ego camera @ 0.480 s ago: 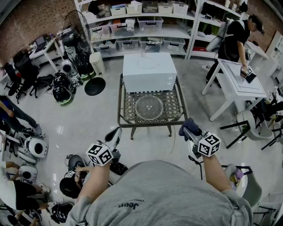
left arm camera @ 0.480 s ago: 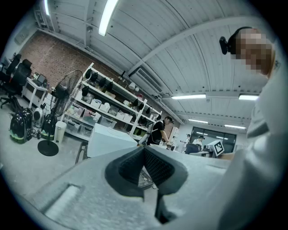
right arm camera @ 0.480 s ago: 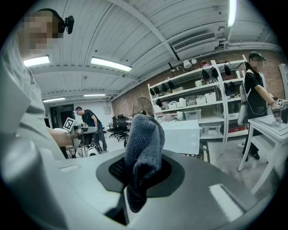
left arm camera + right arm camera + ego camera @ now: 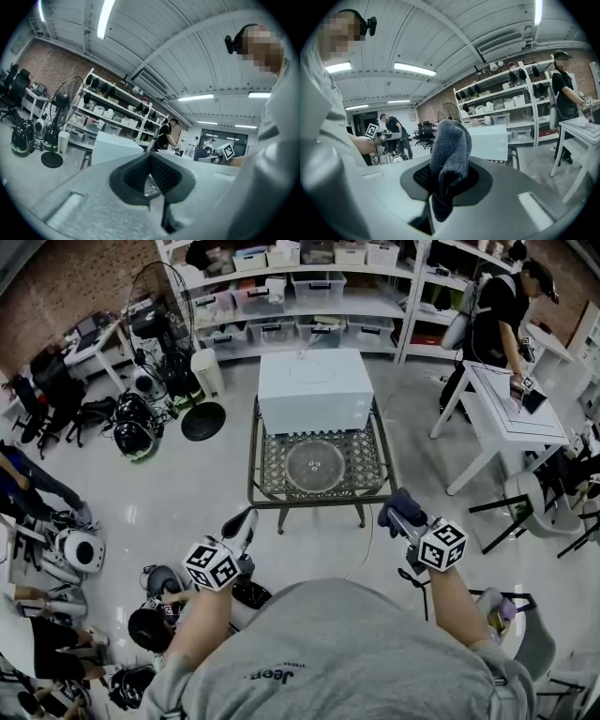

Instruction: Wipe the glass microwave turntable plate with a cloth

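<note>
Grey cloth (image 4: 449, 145) pinched in my right gripper (image 4: 444, 185), jaws closed on it. Left gripper (image 4: 152, 183) closed, holding nothing. Glass plate (image 4: 315, 467) lies on wire bench (image 4: 371, 486), well ahead of both grippers, just before white microwave (image 4: 314, 388).

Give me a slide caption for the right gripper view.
Right gripper clamps a dark grey cloth, aimed toward the white microwave ahead.
</note>
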Motion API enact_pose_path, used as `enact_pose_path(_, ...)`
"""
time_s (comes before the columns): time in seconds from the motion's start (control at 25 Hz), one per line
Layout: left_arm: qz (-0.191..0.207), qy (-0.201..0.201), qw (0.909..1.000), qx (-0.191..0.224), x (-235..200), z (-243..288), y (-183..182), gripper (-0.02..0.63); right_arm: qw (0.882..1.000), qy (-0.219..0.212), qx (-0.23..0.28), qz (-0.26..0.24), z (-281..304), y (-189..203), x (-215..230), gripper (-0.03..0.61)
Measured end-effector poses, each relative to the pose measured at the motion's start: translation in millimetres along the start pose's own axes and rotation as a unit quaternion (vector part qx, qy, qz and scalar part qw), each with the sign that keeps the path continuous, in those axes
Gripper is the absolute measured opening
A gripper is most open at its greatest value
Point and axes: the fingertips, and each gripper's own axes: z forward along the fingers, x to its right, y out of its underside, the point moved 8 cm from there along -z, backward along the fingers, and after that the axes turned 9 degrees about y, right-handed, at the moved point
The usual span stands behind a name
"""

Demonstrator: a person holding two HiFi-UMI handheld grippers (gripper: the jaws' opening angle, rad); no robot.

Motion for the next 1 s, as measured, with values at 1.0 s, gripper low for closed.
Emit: enact_pose_path(1.0,0.013,-0.045,0.9986,-0.023,58,72,2,0.003,0.998,-0.048,0.026,0.021,-17,1,81,0.065)
